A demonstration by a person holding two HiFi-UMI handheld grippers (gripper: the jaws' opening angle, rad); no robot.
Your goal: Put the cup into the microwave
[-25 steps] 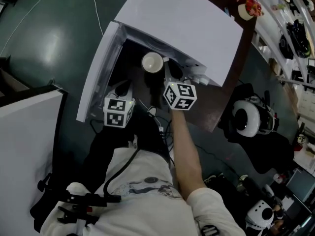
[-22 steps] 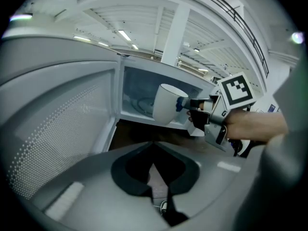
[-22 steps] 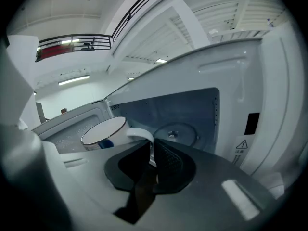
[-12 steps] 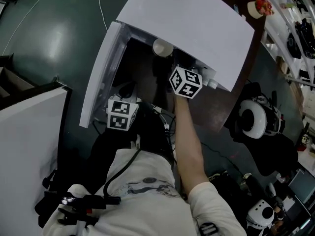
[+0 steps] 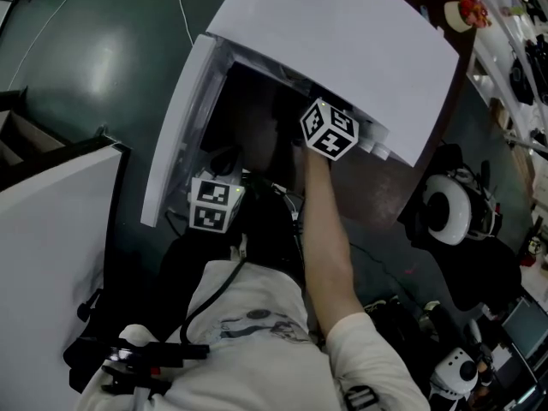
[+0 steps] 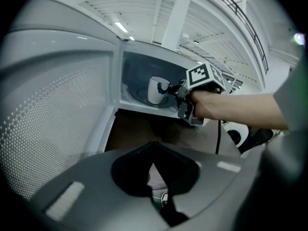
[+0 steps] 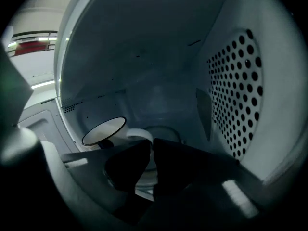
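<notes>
The white cup (image 6: 156,89) with a dark rim (image 7: 103,131) stands upright just over the glass plate (image 6: 139,96) inside the open microwave (image 5: 342,41). My right gripper (image 6: 175,91) is shut on the cup's handle (image 7: 138,134), its dark jaws (image 7: 150,152) reaching into the cavity. In the head view the cup is hidden under the microwave's top and only the right gripper's marker cube (image 5: 330,129) shows. My left gripper (image 5: 224,159) hangs in front of the opening by the door, shut with nothing in it (image 6: 154,150).
The microwave door (image 5: 175,135) stands swung out to the left. A perforated wall (image 7: 236,90) closes the cavity's right side. The oven sits on a brown table (image 5: 368,195). A white headset (image 5: 447,212) lies to the right, a white panel (image 5: 43,255) to the left.
My right gripper has carried the cup forward from in front of the opening into the cavity, so it no longer shows from above. The left gripper has hardly moved.
</notes>
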